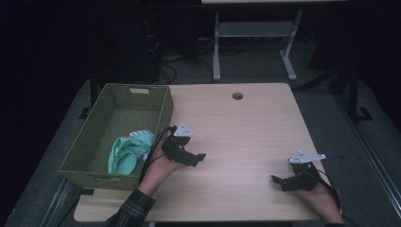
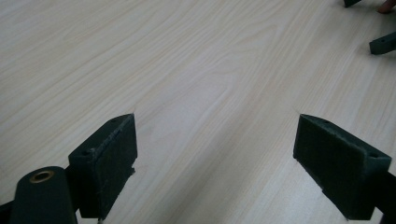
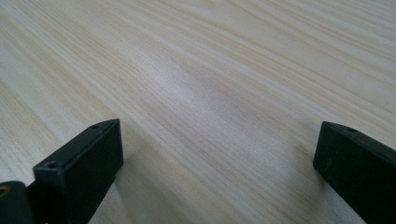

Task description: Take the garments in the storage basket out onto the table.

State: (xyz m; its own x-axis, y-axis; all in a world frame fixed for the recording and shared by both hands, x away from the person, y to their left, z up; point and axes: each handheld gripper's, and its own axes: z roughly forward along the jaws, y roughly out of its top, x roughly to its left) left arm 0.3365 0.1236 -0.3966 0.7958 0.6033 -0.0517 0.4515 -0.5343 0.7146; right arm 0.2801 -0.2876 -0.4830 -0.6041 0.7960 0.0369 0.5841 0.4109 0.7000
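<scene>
Both grippers are resting low over the bare wooden table (image 1: 246,127) with their jaws spread wide and nothing between them. The left gripper (image 1: 197,159) is sitting just beside the near right corner of the basket, held in the person's left hand (image 1: 158,172), and its jaws are pointing to the right across the table. In the left gripper view its jaws are standing well apart over plain wood grain, and the tips of the other gripper are showing at the top right edge. The right gripper (image 1: 279,182) is lying near the table's front right edge, well apart from the left one, its jaws pointing left toward the middle of the table.

The nearest thing to the left gripper is a mint-green cloth (image 1: 126,153) with a striped part, lying crumpled inside the green woven basket (image 1: 94,137) at its near right end. The cloth's long axis is running roughly from the basket's front toward the right wall, the striped end pointing up and right.
</scene>
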